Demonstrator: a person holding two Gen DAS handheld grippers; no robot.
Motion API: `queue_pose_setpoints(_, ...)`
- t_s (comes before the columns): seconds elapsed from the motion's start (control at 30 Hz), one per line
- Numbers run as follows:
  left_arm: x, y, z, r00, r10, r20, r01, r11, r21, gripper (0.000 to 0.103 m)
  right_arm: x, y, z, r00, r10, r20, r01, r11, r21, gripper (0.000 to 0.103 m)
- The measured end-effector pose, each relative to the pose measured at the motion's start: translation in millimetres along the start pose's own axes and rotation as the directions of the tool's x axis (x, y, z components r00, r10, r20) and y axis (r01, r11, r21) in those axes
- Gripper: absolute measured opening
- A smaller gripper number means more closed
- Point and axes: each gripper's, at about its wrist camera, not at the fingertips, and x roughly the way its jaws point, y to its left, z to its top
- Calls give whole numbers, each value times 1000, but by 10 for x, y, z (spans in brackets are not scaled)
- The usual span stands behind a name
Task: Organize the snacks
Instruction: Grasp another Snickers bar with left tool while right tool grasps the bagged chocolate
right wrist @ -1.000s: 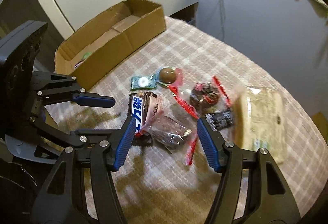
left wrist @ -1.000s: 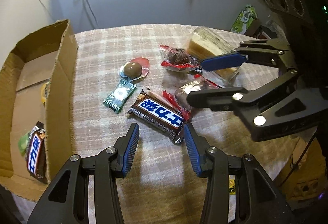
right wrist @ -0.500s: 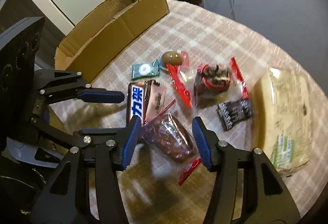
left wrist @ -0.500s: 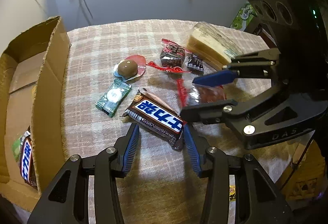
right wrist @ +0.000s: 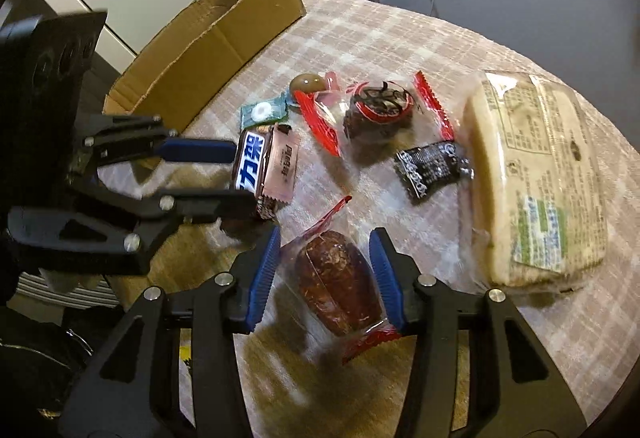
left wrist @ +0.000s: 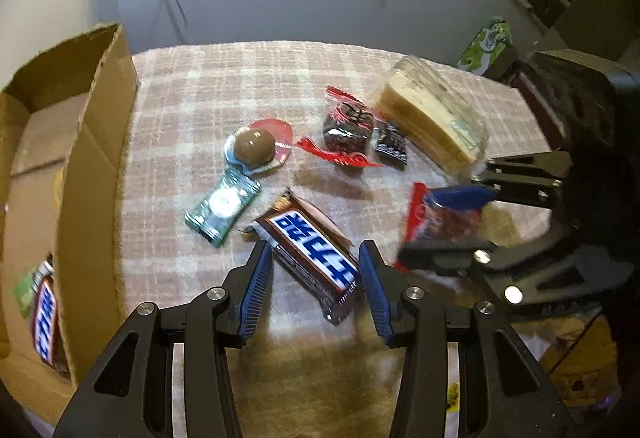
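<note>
Left gripper, jaws apart, straddles my chocolate bar, whose long axis runs diagonally between the pads, box to its left.

Right gripper, just narrowing, brackets the reddish wrapped snack lying lengthwise between its pads.

- My right claw covers part of the red-wrapped snack, and both blur.
- The cardboard box wall hides most of the bar inside.
</note>
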Motion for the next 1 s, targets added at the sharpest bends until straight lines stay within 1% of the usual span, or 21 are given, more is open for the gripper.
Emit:
queue_pose_setpoints(0.03, 40, -8, 16, 1000, 25, -9, -25, 1000, 9, 44, -5, 2, -8, 1000, -5, 1, 5, 1000, -2, 49)
queue_pose_setpoints(0.1, 54, -18, 55, 1000, 24, -14, -24, 1000, 14, 46, -18, 5, -25, 1000, -15, 5, 15, 1000, -4, 49)
queue_pose_setpoints(0.17, 62, -60, 70, 999, 42, -10, -42, 998, 41, 47, -24, 14, -37, 1000, -24, 6, 24, 1000, -8, 49)
queue_pose_setpoints(0.3, 66, -81, 72, 999, 50, -19, -48, 997, 61, 47, -32, 39, -53, 999, -43, 6, 43, 999, -18, 49)
queue_pose_setpoints(0.4, 50, -61, 59, 998, 54, -26, -52, 997, 63, 45, -25, 57, -58, 999, -54, 3, 54, 998, -27, 51)
queue_pose_setpoints(0.47, 99, -103, 74, 998, 47, -36, -45, 997, 60, 45, -22, 71, -69, 998, -65, -1, 64, 997, -35, 55)
queue_pose_setpoints(0.5, 109, -107, 77, 998, 47, -42, -44, 997, 60, 45, -16, 77, -72, 998, -70, -3, 70, 997, -41, 56)
queue_pose_setpoints(0.57, 157, -145, 107, 997, 69, -47, -66, 996, 64, 45, -11, 86, -76, 997, -79, -4, 79, 996, -45, 56)
queue_pose_setpoints(0.67, 235, -183, 131, 996, 75, -53, -71, 995, 72, 45, -22, 104, -85, 996, -85, -7, 84, 995, -48, 56)
queue_pose_setpoints(0.73, 244, -180, 120, 995, 86, -48, -82, 994, 74, 37, -20, 118, -107, 994, -110, -15, 109, 992, -57, 56)
queue_pose_setpoints(0.77, 234, -168, 117, 995, 90, -45, -87, 994, 73, 35, -15, 119, -121, 992, -125, -18, 124, 990, -62, 56)
queue_pose_setpoints(0.8, 232, -165, 123, 995, 87, -44, -84, 994, 67, 30, -26, 116, -129, 991, -131, -17, 129, 990, -64, 56)
queue_pose_setpoints(0.83, 235, -165, 135, 996, 84, -41, -82, 995, 58, 27, -34, 115, -131, 991, -133, -14, 132, 989, -64, 56)
queue_pose_setpoints(0.9, 239, -142, 141, 996, 81, -39, -79, 995, 57, 27, -53, 104, -126, 991, -135, -14, 134, 989, -58, 56)
queue_pose_setpoints(0.97, 224, -138, 124, 996, 85, -33, -83, 995, 60, 27, -56, 104, -125, 988, -151, -11, 150, 987, -57, 48)
queue_pose_setpoints(1.0, 211, -137, 114, 996, 87, -30, -85, 995, 60, 27, -57, 107, -124, 987, -162, -10, 161, 985, -59, 43)
